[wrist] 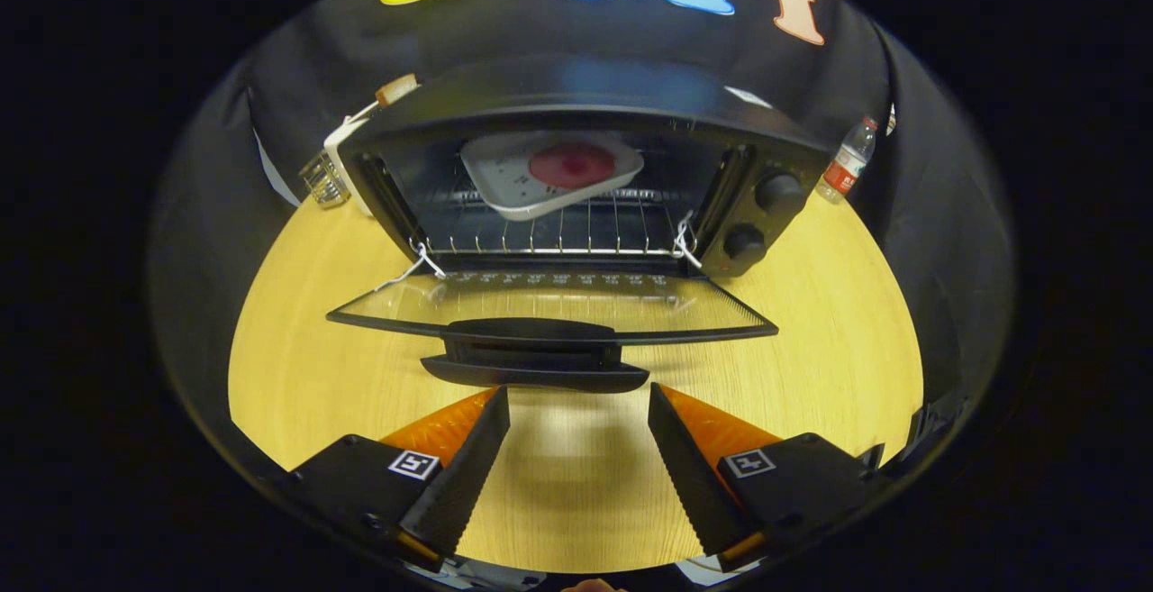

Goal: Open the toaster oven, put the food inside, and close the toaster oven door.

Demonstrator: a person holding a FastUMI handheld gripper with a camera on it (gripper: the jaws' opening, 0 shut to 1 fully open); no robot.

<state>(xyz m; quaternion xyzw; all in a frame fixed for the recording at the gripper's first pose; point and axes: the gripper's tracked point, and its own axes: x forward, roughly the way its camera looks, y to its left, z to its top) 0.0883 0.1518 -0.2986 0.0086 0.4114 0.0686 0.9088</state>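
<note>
Claw (578,394): fingers spread apart, nothing between them but bare counter; the tips sit just short of the door handle, not touching it.
Oven (585,110): black, on the counter beyond the fingers, well back toward the booth wall; its mouth faces the claw.
Door (549,304): dropped fully open, lying near flat out over the counter toward the claw; glass pane, wood grain shows through it.
Handle (536,353): dark bar along the door's front edge, just ahead of the fingertips and centred between them.
Rack (558,232): wire shelf inside the oven, its front rail at the mouth.
Plate (504,179): white, inside the oven on the rack, sitting tilted.
Food (572,164): round, reddish-pink, lying on the plate, inside the oven.
Knobs (779,191): two, one above the other, on the panel right of the oven mouth.
String (686,236): white ties at both lower corners of the mouth, by the door hinges.
Bottle (848,164): clear plastic with a red label, upright, right of the oven and behind it.
Wire holder (324,179): small, left of the oven, beside a white object I cannot make out.
Counter (811,349): pale wood.
</note>
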